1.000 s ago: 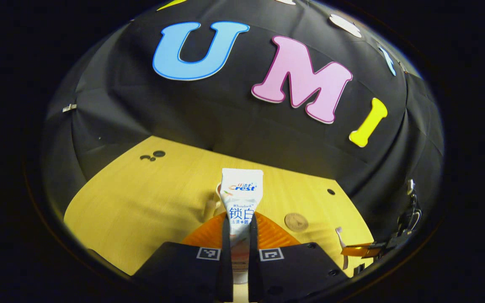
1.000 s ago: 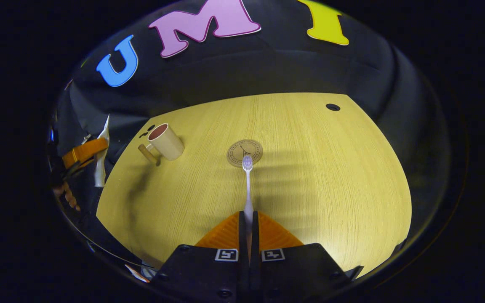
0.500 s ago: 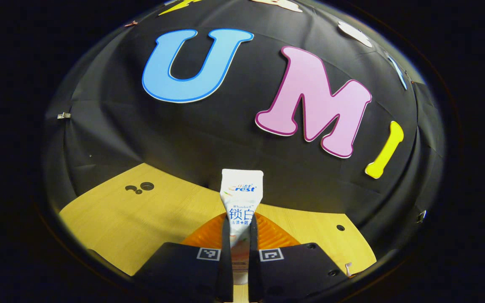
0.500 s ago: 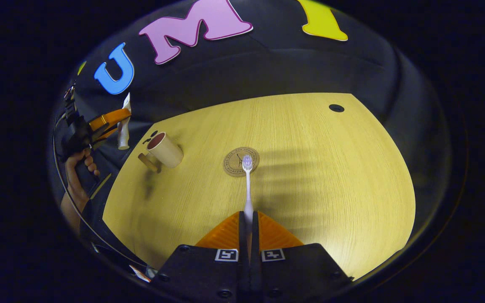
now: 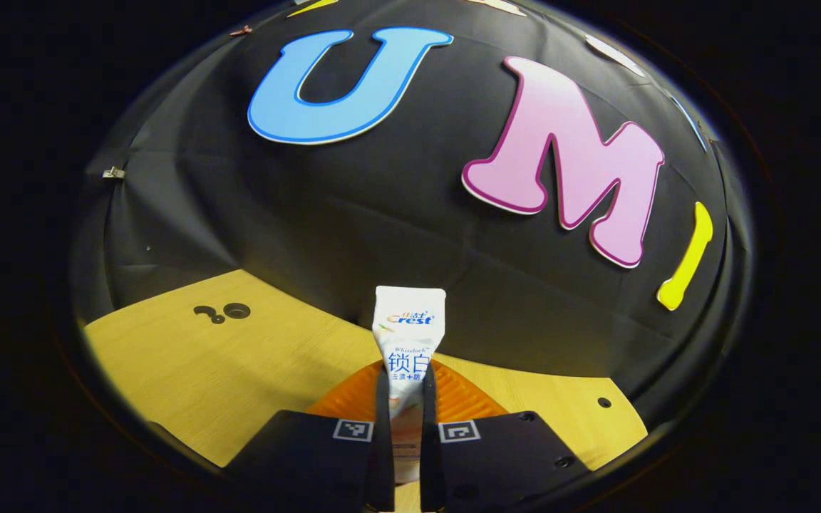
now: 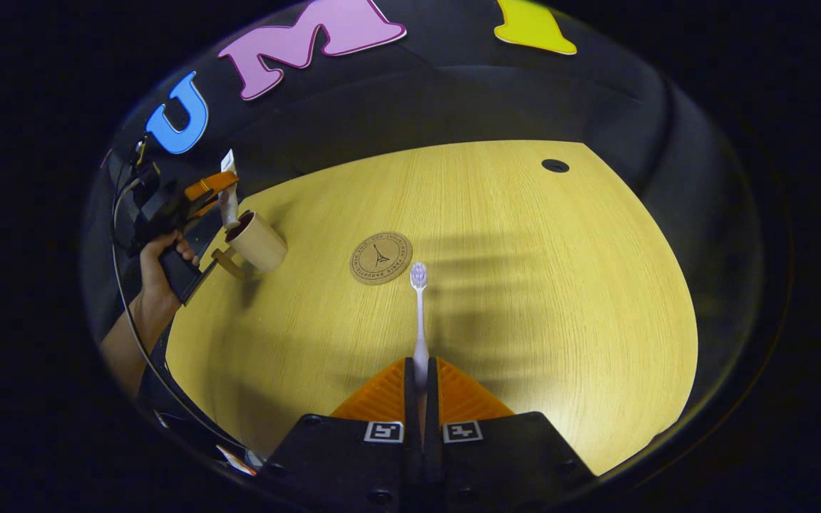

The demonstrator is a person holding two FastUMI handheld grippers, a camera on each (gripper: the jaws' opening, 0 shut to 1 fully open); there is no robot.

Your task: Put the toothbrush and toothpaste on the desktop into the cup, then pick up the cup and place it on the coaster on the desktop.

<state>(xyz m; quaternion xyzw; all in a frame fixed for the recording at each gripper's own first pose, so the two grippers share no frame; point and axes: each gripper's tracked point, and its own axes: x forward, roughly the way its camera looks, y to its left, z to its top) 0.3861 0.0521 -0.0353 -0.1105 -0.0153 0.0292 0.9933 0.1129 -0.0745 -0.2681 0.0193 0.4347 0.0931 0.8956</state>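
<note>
In the left gripper view, my left gripper (image 5: pixel 405 388) is shut on a white toothpaste tube (image 5: pixel 408 329) that stands upright between its fingers. The right gripper view shows that same gripper (image 6: pixel 219 194) held by a hand at the far left, the tube (image 6: pixel 227 206) hanging over the mouth of the beige cup (image 6: pixel 256 240). My right gripper (image 6: pixel 421 377) is shut on a white toothbrush (image 6: pixel 419 317), bristle end pointing forward above the table. The round cork coaster (image 6: pixel 380 257) lies just left of the brush head.
The wooden table (image 6: pixel 524 285) has a dark hole (image 6: pixel 555 166) at the far right and small holes (image 5: pixel 229 311) at its left rear. The black booth wall rises right behind the table. A person's forearm (image 6: pixel 136 320) reaches in along the left edge.
The left gripper has carried the toothpaste up and forward until it hangs over the cup's mouth. The right gripper with the toothbrush has drifted slightly right of the coaster.
</note>
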